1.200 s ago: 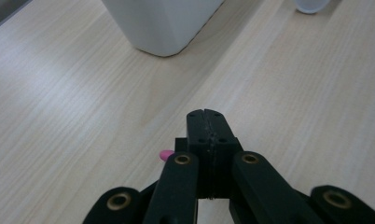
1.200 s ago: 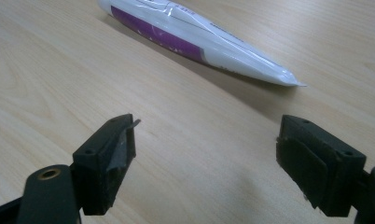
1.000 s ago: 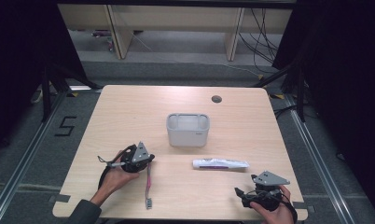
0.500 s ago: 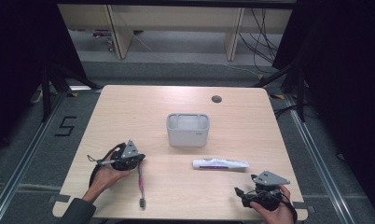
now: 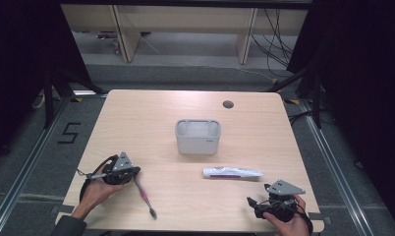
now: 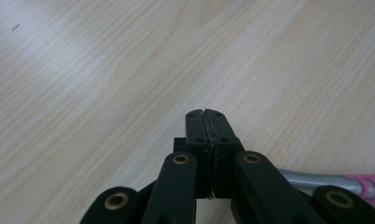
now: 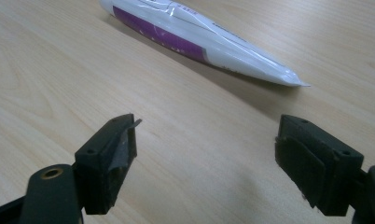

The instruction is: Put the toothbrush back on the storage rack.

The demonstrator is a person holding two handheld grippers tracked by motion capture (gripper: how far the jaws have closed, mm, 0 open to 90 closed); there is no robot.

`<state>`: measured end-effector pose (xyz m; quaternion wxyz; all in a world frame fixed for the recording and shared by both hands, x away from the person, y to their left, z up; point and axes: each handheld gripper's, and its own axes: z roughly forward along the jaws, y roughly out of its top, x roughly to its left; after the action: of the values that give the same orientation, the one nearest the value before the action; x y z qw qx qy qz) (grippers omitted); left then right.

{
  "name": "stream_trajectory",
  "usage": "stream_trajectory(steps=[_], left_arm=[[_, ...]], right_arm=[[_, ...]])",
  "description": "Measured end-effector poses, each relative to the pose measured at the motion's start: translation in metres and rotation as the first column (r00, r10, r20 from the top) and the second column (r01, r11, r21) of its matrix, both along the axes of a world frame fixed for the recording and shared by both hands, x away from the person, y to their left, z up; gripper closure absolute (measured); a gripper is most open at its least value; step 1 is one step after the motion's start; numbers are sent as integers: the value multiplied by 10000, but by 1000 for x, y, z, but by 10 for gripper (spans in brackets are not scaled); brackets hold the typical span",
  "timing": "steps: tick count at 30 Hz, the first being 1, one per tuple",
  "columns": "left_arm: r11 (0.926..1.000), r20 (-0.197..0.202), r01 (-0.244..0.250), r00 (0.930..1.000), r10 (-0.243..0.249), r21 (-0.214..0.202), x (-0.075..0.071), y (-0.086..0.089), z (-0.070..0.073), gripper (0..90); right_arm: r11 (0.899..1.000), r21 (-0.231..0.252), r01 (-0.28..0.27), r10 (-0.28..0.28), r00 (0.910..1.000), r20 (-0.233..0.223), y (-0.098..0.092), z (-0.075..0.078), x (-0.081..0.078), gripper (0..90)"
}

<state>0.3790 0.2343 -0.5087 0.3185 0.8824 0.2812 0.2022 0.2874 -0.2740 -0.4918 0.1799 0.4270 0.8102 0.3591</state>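
A person's left gripper (image 5: pixel 131 173) rests at the near left of the table (image 5: pixel 151 118), its fingers (image 6: pixel 205 128) clenched flat together with nothing between them. A toothbrush (image 5: pixel 142 193) with a pink and grey handle lies on the table just right of that gripper, one end of the handle right beside it and the brush end pointing toward the near edge; in the left gripper view the handle (image 6: pixel 335 181) passes behind the gripper's right arm. At the near right corner, the right gripper (image 5: pixel 257 205) sits in the other hand, its fingers (image 7: pixel 115 149) released and spread wide over bare wood. A white and purple tube (image 5: pixel 232 172) lies on its side just beyond them, apart from both fingers. A grey, open-topped holder (image 5: pixel 198 137) stands upright mid-table, farther off than both tube and toothbrush.
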Motion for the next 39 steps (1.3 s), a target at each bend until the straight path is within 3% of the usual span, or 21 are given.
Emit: stream_trajectory(steps=[1, 3, 4, 5, 7, 9, 10, 11, 13, 16, 17, 23, 24, 25, 27, 32, 35, 37, 38, 39], left_arm=[[9998, 5, -69, 10000, 69, -179, -2, 3, 0, 875], [9996, 3, -131, 9999, 131, -266, -6, 7, 1, 874], [9993, 24, -150, 9999, 151, -334, -8, 8, 1, 874], [9997, 1, -130, 9999, 130, -230, -10, 11, 2, 875], [9998, 50, -110, 9999, 111, -177, -13, 15, 3, 875], [9994, 32, -187, 9998, 188, -289, -18, 18, 3, 873], [9998, 5, -82, 10000, 82, -180, -20, 21, 3, 872], [10000, -4, -41, 10000, 41, 6, -21, 22, 4, 871], [9999, -79, -106, 9999, 105, -133, -26, 24, 2, 865], [9999, -210, -74, 9998, 72, -100, -31, 27, 1, 861], [9998, -148, -109, 9998, 107, -175, -34, 28, 0, 860], [9997, -204, -100, 9997, 95, -220, -46, 35, 3, 860], [9999, -165, -66, 9998, 63, -141, -47, 36, 3, 860], [9998, -229, -115, 9997, 111, -169, -49, 37, 3, 859], [10000, -269, -16, 9996, 14, -92, -52, 39, 2, 847], [10000, -412, 33, 9991, -31, 48, -59, 39, 3, 846], [9998, -378, 117, 9992, -112, 137, -64, 38, 4, 846], [9999, -415, 106, 9991, -103, 59, -67, 37, 4, 844], [10000, -405, 56, 9992, -54, 45, -68, 38, 4, 844], [10000, -496, 81, 9987, -79, 37, -69, 38, 5, 844]], right_arm=[[9999, -141, 62, -59, 9998, 185, -1, 0, 0, 217], [9998, 72, 172, -171, 9998, -85, 1, -1, -2, 217], [9998, -174, 16, -12, 9997, 236, -1, 0, 0, 217], [10000, -16, 53, -53, 10000, -61, 1, 0, -1, 217], [9999, 31, 163, -163, 9998, -89, 2, -1, -2, 217], [9998, 48, 169, -169, 9998, -70, 1, 0, -2, 217], [9997, -221, -49, 57, 9995, 322, -1, 0, 0, 217], [9999, -141, 30, -28, 9999, 114, 0, 0, 0, 217], [9998, 39, 171, -171, 9998, -112, 2, -1, -2, 217], [10000, 9, 50, -50, 10000, -59, 1, 0, -1, 217], [9997, -239, -12, 19, 9996, 286, -1, 0, 1, 217], [9999, 14, 107, -107, 9999, -90, 1, 0, -1, 218], [9999, -146, 36, -34, 9999, 128, 0, 0, -1, 218], [10000, -11, 70, -71, 10000, -45, 1, 0, -1, 218], [9999, -163, 47, -44, 9998, 187, 0, 0, 0, 218], [9999, -8, -111, 111, 9999, -15, 1, 0, 0, 218], [9999, -122, 99, -98, 9999, 121, 0, 1, -1, 218], [9999, 28, -146, 146, 9999, -16, 1, 0, 1, 218], [9995, -178, -257, 257, 9997, -33, 0, 1, 1, 218], [9998, -101, -153, 153, 9999, -26, 0, 1, 0, 218]])
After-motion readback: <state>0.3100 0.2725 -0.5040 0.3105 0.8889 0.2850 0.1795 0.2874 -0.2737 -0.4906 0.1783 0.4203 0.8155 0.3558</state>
